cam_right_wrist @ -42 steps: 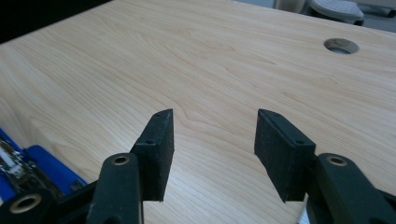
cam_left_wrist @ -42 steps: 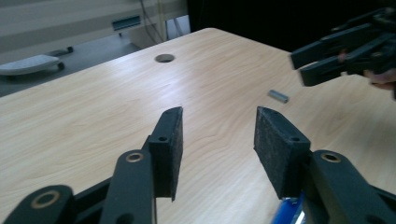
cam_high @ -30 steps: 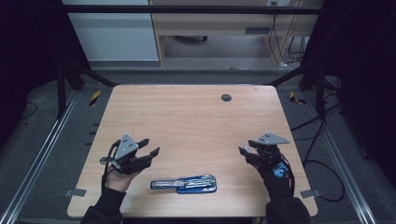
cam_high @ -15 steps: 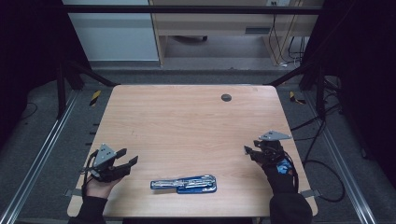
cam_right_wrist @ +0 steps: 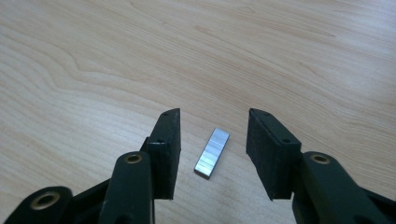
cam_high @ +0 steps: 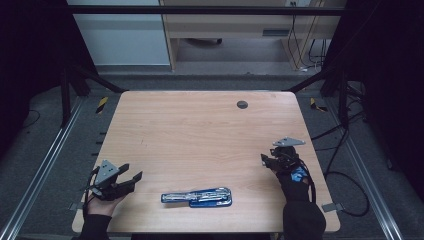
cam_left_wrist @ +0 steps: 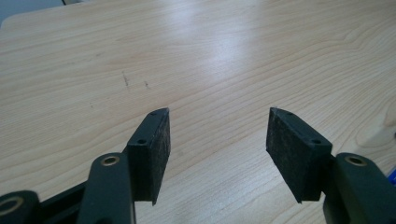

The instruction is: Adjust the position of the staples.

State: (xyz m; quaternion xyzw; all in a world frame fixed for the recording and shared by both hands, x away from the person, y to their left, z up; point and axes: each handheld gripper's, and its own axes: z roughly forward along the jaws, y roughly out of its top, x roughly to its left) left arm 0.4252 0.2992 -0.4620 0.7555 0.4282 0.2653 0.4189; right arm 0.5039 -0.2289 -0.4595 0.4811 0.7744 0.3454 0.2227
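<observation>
From above, your right gripper sits low near the right edge of the surface, fingers parted and pointing left; your left gripper rests at the near-left corner, fingers open and empty. The stapler lies near the front edge, between them but apart from both.

In the left gripper view, the open fingers frame only bare wood.

In the right gripper view, the staple strip lies flat between your fingers, which have just been closing without touching it. It is thin and slick, so an off-centre pinch will likely skid it away or snap it.
</observation>
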